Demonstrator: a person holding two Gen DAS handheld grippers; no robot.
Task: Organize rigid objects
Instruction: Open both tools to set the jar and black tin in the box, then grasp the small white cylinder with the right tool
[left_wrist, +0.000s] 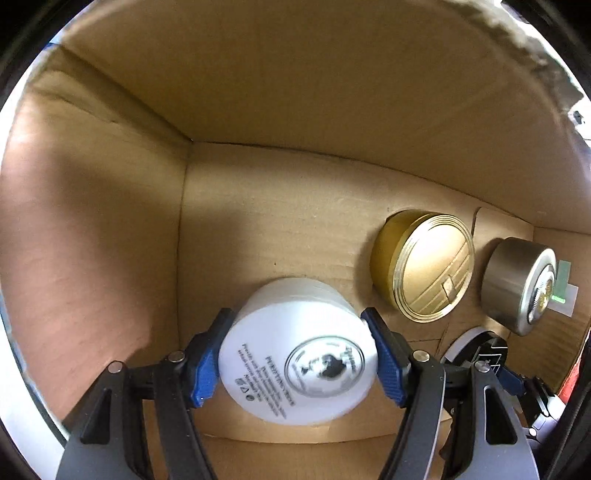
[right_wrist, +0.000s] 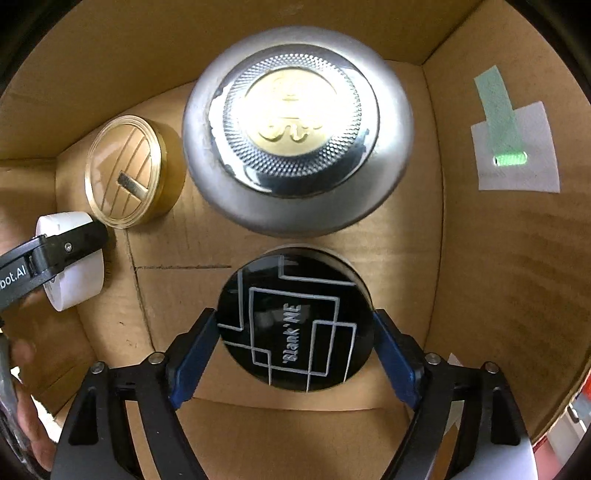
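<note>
Packing is well advanced: the gold tin (right_wrist: 129, 170) and silver tin (right_wrist: 295, 129) are already set inside the cardboard box (left_wrist: 295, 92). The white jar (left_wrist: 299, 354) is clamped by the left tongs (left_wrist: 299, 358); the black jar (right_wrist: 295, 321) sits between the released right tongs (right_wrist: 295, 347), near the box floor.

white jar (left_wrist: 299, 354), gold tin (left_wrist: 424, 266) — black lid (right_wrist: 295, 321)

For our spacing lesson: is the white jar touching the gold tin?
Apart: the left wrist view shows bare cardboard between white jar and gold tin.
</note>
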